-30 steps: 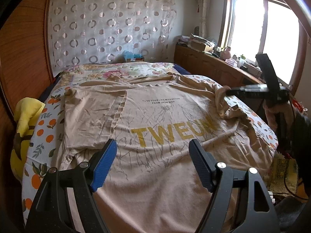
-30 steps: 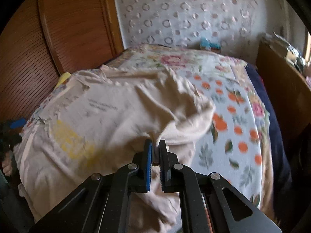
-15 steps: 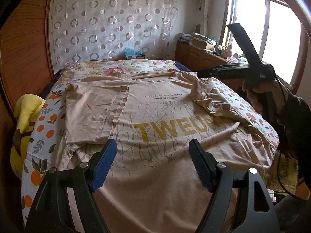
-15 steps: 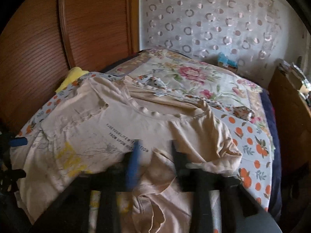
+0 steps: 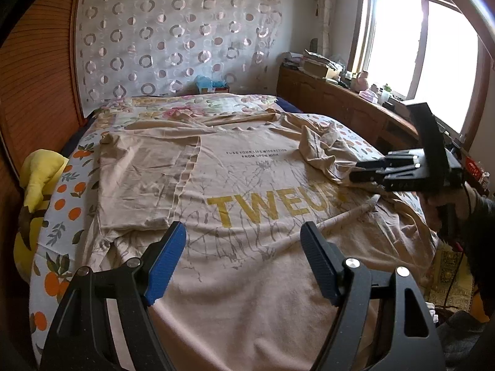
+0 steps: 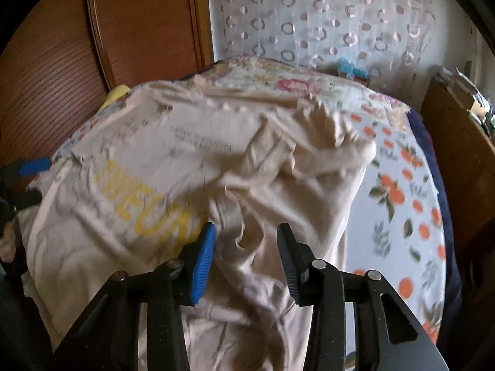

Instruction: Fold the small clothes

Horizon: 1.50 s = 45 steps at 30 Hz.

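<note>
Spread face-up across the bed [image 5: 62, 204], the beige T-shirt [image 5: 247, 185] lay with its collar toward the head edge and its hem running off the foot edge, so its long axis went from head to foot. One sleeve [image 5: 145, 182] was already folded flat over the chest on the side nearest the wooden wall panel. The other sleeve [image 6: 309, 154] sat in a crumpled heap toward the window-side edge.

That heap was what the coming move seemed to turn on. It lay directly ahead of the right gripper [image 6: 246, 247], whose jaws were closing with a loose ridge of the shirt's side fabric rising between them; the pads did not appear to press on it yet, though blur makes that uncertain. The right hand was plainly the nearer one.

The left gripper [image 5: 243, 256] hovered over the hem near the foot edge with its jaws spread wide and nothing between them, well apart from the rumpled sleeve. A yellow cushion [image 5: 40, 173] was wedged at the wall-side edge.
</note>
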### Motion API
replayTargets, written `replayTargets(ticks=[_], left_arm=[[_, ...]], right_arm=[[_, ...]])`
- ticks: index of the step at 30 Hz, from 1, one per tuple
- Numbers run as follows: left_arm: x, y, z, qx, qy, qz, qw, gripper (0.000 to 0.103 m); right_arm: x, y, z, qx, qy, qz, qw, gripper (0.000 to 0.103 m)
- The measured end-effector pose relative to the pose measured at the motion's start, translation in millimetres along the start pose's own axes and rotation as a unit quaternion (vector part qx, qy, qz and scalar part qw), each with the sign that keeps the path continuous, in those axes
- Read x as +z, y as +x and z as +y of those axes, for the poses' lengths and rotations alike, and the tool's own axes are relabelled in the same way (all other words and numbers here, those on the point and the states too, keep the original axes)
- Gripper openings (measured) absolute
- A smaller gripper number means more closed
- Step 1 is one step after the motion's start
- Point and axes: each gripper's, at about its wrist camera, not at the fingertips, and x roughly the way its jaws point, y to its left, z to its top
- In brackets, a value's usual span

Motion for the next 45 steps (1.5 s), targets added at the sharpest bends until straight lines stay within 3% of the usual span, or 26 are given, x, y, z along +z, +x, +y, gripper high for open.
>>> replayTargets(ticks=[1,3,12,18,20,21,24,28,34,36,38,40,45], left_arm=[[0.3,0.2,-0.6,0.0,0.001,0.0,1.0,0.077],[0.4,0.6,-0.9,0.0,0.0,0.0,1.0,0.077],[1.3,1.5,0.8,0.003,-0.004,0.0,1.0,0.077],[2.2,-0.3,4.8,0.006,-0.007,-0.001,1.0,0.077],[2.2,-1.8,6.2,0.007,-0.008,-0.003,0.9999,0.077],[1.3,-2.5,7.9,0.007,-0.009,-0.004,0.9999,0.077],[0.5,-3.4,9.8,0.008,-0.011,-0.006,0.9999,0.077],[-0.6,-2.4,11.2,0.007,-0.014,-0.006,0.9999,0.077],[-2.7,-3.5,13.8,0.009,-0.015,-0.005,0.9998,0.077],[-3.4,-4.5,16.6,0.01,-0.017,-0.006,0.9998,0.077],[-4.9,-5.3,19.5,0.012,-0.02,-0.006,0.9997,0.077],[-5.2,-4.8,21.3,0.011,-0.022,-0.005,0.9997,0.077],[-6.5,-5.9,23.8,0.011,-0.025,-0.006,0.9996,0.077]], right_arm=[[-2.0,-0.8,-1.5,-0.001,0.001,0.0,1.0,0.021],[-5.5,-2.1,1.1,0.011,0.001,-0.008,1.0,0.011],[-24.5,-18.5,26.1,0.041,-0.026,-0.017,0.999,0.01],[-29.9,-28.1,27.6,0.039,-0.032,-0.022,0.998,0.01],[-24.1,-31.8,20.2,0.034,-0.022,-0.032,0.999,0.015],[-20.3,-33.4,15.8,0.029,-0.018,-0.038,0.999,0.026],[-5.4,-36.0,4.6,0.015,-0.006,-0.051,0.999,0.038],[23.3,-12.7,-18.7,0.018,0.019,-0.04,0.999,0.038],[54.4,53.8,-39.4,0.02,0.06,0.029,0.998,0.038],[62.4,60.5,-37.0,0.019,0.062,0.027,0.998,0.038],[71.5,66.8,-33.0,0.019,0.058,0.03,0.998,0.032],[79.8,72.1,-22.7,0.033,0.041,0.028,0.998,0.011],[97.0,72.0,4.1,0.074,0.005,0.006,0.997,0.011]])
